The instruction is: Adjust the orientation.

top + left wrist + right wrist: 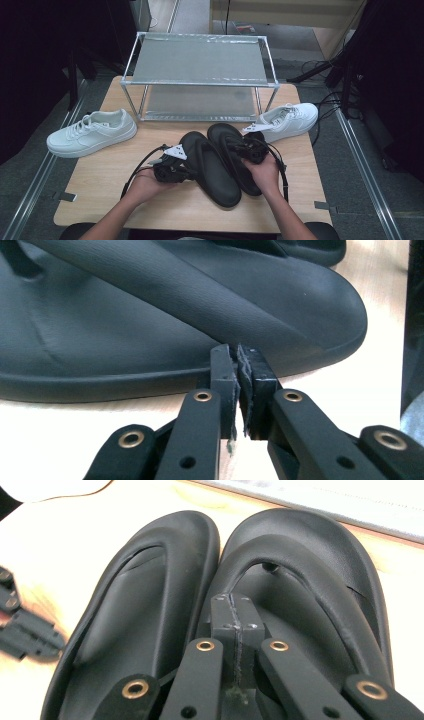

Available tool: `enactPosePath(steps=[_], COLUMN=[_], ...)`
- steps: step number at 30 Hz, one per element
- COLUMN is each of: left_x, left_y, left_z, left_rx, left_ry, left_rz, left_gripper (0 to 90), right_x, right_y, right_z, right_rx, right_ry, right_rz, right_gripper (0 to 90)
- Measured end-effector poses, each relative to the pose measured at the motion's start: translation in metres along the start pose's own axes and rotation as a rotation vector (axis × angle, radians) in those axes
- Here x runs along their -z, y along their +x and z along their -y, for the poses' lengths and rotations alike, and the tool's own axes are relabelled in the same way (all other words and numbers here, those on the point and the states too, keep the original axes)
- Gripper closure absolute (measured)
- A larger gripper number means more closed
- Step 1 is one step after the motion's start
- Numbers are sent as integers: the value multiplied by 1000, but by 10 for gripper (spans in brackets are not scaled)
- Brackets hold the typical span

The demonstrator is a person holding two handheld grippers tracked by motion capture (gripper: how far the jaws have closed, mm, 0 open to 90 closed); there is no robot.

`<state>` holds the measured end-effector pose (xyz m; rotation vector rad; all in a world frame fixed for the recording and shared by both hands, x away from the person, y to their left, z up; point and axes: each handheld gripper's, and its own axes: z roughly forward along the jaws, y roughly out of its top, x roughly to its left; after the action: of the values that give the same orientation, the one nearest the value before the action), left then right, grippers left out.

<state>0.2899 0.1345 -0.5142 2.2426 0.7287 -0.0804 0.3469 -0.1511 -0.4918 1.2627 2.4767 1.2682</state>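
Left claw [192, 172] sits at the outer edge of the left sandal [210, 167], its jaws nearly together with only a thin slit between the pads. In the left gripper view that claw [239, 352] has its tips right at the sandal's [150, 320] rim, and whether they touch it I cannot tell; nothing is caught between them.

Both black sandals lie side by side on the wooden counter [100, 185], touching along their inner edges, toes pointing away from the person.

Right claw [239, 146] is pressed together over the right sandal [232, 155]. In the right gripper view this claw [234, 605] is closed pad to pad above that sandal's [325, 595] footbed, just behind its strap, holding nothing.

One white sneaker [92, 132] lies at the counter's left edge, well apart from the sandals. A metal shoe rack [200, 60] stands at the back. Another white sneaker [287, 120] lies at the right, beside the rack's leg and near the right sandal's toe.
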Motion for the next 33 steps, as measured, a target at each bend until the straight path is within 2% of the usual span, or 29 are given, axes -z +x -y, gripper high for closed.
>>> enactPosePath(steps=[9,10,11,14,19,21,23,26,33], left_x=[15,17,19,24,29,31,32,35,42], left_y=[10,11,13,16,19,20,23,25,32], left_z=[0,0,0,0,0,0,1,3,5], left_rx=[25,29,38,43,43,53,58,53,83], left_ry=[-46,-52,-58,-68,-73,-78,-63,-61,-91], left_rz=[-28,-28,-30,-42,-50,-55,-56,-80,-71], left_gripper=[805,795,788,785,768,730,656,565,477], right_x=[15,15,14,15,12,9,7,3,-8], right_y=[9,9,9,10,10,11,13,17,23], right_z=[14,16,17,20,23,24,26,27,29], right_rx=[23,21,21,26,36,48,69,69,60], right_ry=[24,25,16,-11,-38,-44,-67,-57,-30], right_rz=[-9,-10,-9,6,-19,-35,-43,-50,-43], right_gripper=[900,882,818,789,644,581,557,512,438])
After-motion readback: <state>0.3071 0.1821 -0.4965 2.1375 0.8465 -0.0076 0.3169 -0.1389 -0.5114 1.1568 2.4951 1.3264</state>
